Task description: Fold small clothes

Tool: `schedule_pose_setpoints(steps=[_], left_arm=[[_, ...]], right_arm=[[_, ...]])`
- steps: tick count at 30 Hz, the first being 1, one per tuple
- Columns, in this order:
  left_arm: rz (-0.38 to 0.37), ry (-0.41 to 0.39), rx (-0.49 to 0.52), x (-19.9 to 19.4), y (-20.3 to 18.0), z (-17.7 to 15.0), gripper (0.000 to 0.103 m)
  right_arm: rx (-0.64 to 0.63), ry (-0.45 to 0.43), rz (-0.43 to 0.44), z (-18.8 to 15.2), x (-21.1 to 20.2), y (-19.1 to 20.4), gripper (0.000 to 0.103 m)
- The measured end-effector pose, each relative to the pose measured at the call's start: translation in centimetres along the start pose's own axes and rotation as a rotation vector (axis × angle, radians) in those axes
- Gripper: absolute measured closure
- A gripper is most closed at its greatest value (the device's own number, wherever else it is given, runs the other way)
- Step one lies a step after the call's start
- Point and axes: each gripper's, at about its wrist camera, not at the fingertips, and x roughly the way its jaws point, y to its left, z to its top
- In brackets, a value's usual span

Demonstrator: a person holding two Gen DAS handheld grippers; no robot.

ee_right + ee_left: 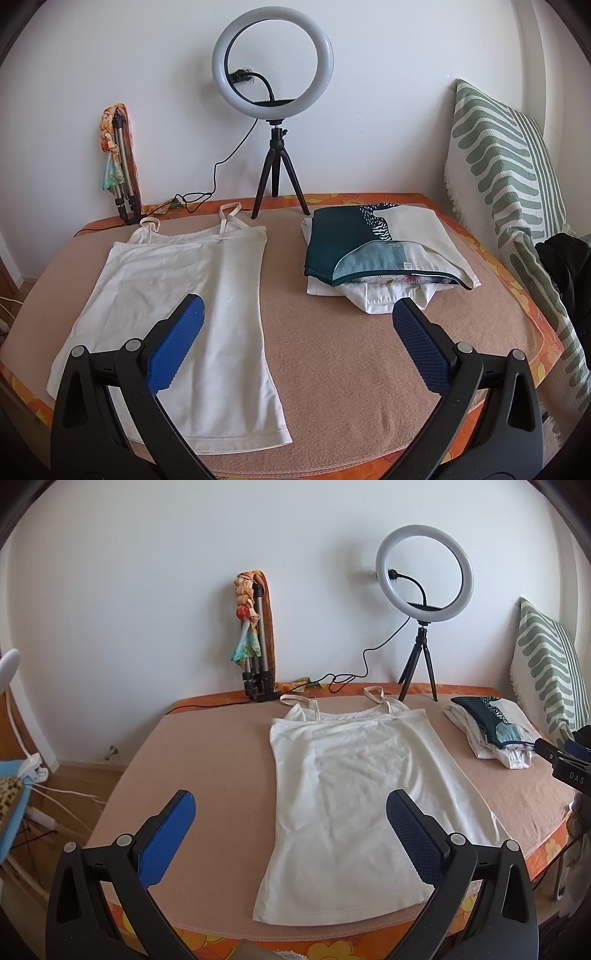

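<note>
A white strappy top [351, 786] lies flat on the peach blanket [207, 760], straps toward the wall, hem toward me. It also shows in the right wrist view [177, 295]. My left gripper [290, 805] is open and empty, held above the top's lower left part. My right gripper [297, 314] is open and empty, above the blanket just right of the top; its tip shows at the right edge of the left wrist view [565, 760]. A pile of folded clothes [380, 254] lies to the right of the top.
A ring light on a small tripod [273, 92] stands at the back by the wall, its cable [207, 181] trailing left. A folded tripod with scarves [255, 635] leans on the wall. A green striped cushion [509, 177] stands at the right.
</note>
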Motion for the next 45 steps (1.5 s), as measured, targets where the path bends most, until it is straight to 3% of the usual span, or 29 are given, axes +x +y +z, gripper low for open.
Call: schedule_pose_setpoints(steps=[45], left_arm=[[0.009,-0.016,-0.006,-0.52,0.31,-0.11,0.000]], right_arm=[[0.003,0.001,0.003,-0.05,0.06,0.15,0.000]])
